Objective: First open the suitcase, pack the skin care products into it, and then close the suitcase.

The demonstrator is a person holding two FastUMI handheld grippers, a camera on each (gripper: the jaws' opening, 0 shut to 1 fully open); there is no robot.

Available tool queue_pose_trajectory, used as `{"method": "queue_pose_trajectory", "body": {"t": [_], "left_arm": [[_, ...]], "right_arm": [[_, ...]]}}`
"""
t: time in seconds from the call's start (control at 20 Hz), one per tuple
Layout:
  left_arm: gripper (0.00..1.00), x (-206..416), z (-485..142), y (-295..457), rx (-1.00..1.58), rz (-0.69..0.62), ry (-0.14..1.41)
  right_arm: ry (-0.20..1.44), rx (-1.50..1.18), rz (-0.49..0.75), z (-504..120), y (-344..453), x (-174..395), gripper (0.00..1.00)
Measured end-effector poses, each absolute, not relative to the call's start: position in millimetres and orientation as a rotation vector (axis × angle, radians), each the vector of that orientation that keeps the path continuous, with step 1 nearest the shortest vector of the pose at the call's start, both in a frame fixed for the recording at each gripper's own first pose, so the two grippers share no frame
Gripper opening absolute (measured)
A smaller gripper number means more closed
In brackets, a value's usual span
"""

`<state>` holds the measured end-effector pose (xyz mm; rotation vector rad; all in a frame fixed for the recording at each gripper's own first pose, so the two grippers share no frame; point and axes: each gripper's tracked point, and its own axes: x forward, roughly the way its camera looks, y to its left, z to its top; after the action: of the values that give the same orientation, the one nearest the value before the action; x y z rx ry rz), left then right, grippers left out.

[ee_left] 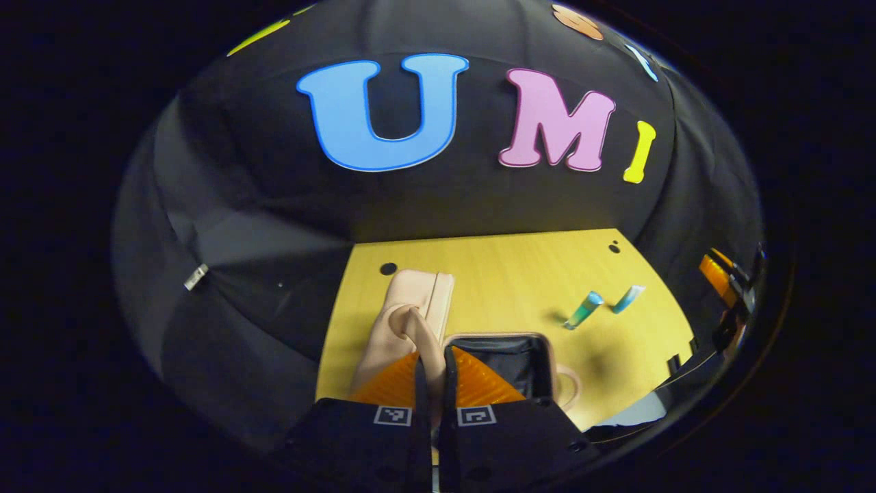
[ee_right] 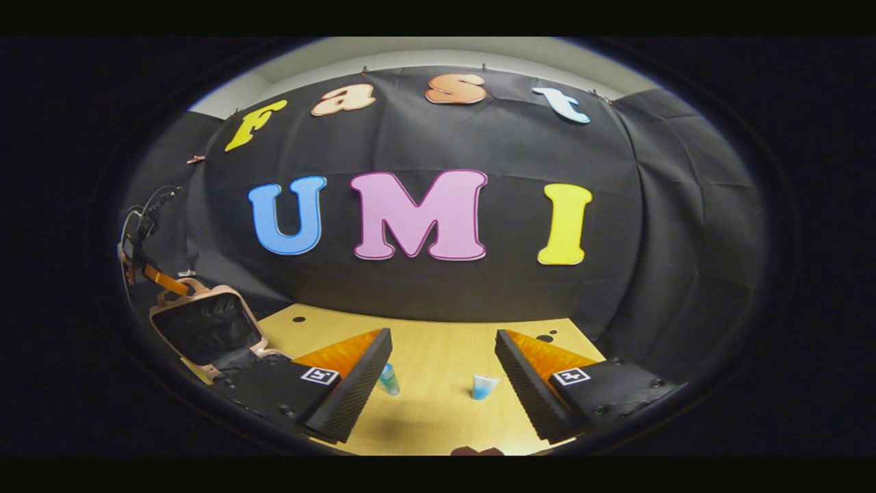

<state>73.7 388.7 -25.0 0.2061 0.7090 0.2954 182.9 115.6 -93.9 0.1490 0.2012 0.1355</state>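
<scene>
- Clenched on the suitcase lid point(ee_left: 410, 322), my left gripper point(ee_left: 432, 383) holds it raised beside the open suitcase point(ee_left: 510, 359).
- My right gripper point(ee_right: 443, 383) hangs released above the table point(ee_right: 438, 418).
- Two skin care tubes point(ee_right: 389, 378) point(ee_right: 483, 387) lie between its fingers, apart.

Matt pale wood-grain table point(ee_right: 438, 363), smooth pink suitcase point(ee_left: 410, 301) with dark cloth lining, translucent plastic tubes point(ee_left: 584, 309).

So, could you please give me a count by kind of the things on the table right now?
Suitcase, pink, lid open: 1
Skin care tubes, one green and one blue: 2
Total: 3
</scene>
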Motion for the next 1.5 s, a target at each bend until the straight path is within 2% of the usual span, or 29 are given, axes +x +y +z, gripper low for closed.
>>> {"method": "queue_pose_trajectory", "body": {"t": [0.15,0.35,0.55,0.9,0.95,1.0,1.2,1.25,1.3,1.45,1.5], "left_arm": [[0.10,56,-21,490,0.305,0.451,0.676],[0.10,44,-87,580,0.180,0.514,0.733],[0.09,35,-158,635,-0.012,0.538,0.784],[0.09,21,-235,659,-0.127,0.577,0.809],[0.09,17,-239,661,-0.119,0.588,0.811],[0.10,17,-241,663,-0.111,0.584,0.808],[0.12,11,-241,666,-0.095,0.594,0.805],[0.13,7,-238,669,-0.104,0.609,0.792],[0.27,8,-232,669,-0.112,0.620,0.751],[0.99,4,-170,677,-0.037,0.717,0.510],[0.98,2,-143,677,-0.007,0.749,0.435]], "right_arm": [[0.221,0.134,0.121,-97,134,174,0.96],[0.268,0.091,0.082,-101,135,160,0.98],[0.322,0.074,0.027,-101,124,151,0.97],[0.389,0.126,-0.017,-107,119,148,0.96],[0.395,0.129,-0.016,-108,121,147,0.92],[0.396,0.130,-0.014,-108,122,147,0.96],[0.395,0.124,-0.003,-109,126,145,0.96],[0.396,0.130,0.000,-110,126,144,1.00],[0.397,0.138,0.002,-111,127,142,0.96],[0.388,0.141,0.000,-111,123,138,0.97],[0.386,0.130,0.000,-112,122,136,0.97]]}}
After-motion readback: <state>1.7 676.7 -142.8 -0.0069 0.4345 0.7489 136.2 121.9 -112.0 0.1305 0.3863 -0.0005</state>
